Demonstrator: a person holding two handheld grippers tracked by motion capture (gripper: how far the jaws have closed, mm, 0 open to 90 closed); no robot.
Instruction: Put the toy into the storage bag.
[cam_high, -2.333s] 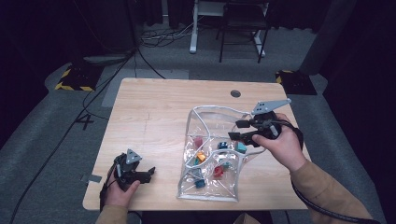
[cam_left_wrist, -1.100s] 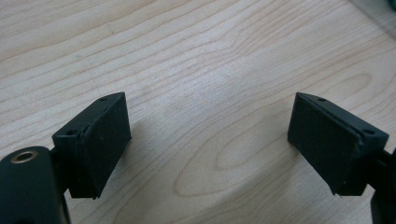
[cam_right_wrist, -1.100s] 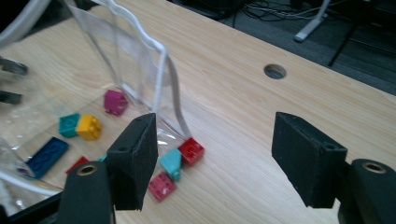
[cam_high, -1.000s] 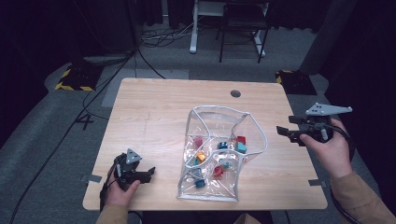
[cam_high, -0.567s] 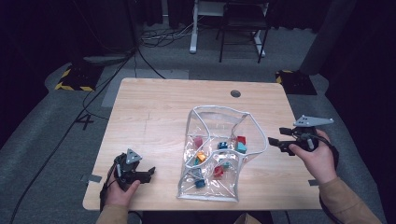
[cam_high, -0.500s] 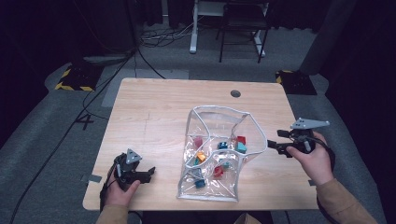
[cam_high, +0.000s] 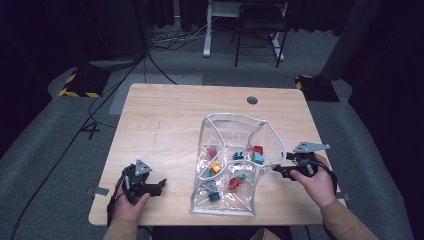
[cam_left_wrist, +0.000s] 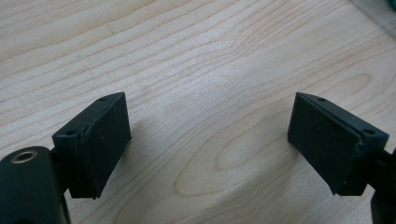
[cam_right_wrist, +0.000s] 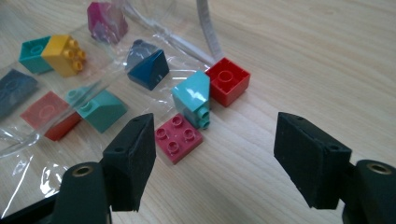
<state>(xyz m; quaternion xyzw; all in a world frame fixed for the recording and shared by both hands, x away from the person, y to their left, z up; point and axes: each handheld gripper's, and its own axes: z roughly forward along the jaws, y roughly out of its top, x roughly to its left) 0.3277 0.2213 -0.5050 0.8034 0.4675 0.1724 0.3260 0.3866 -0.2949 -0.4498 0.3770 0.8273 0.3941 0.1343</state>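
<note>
A clear plastic bag with a white rim lies open on the wooden table, with several coloured bricks in it. My right gripper is open at the bag's right side, low over the wood. In the right gripper view its jaws stand wide apart. Just ahead of them lie a pink flat brick, a teal brick and a red brick, close to the white rim. My left gripper rests open at the front left, with bare wood between its jaws.
Under the film lie a blue sloped brick, a teal sloped one, a red one and a yellow and teal pair. The table's right edge is near my right hand. A round hole marks the far side.
The right gripper left the bag's rim, swung out past the table's right edge, then came back left and down toward the bag. The left gripper has stayed still.
</note>
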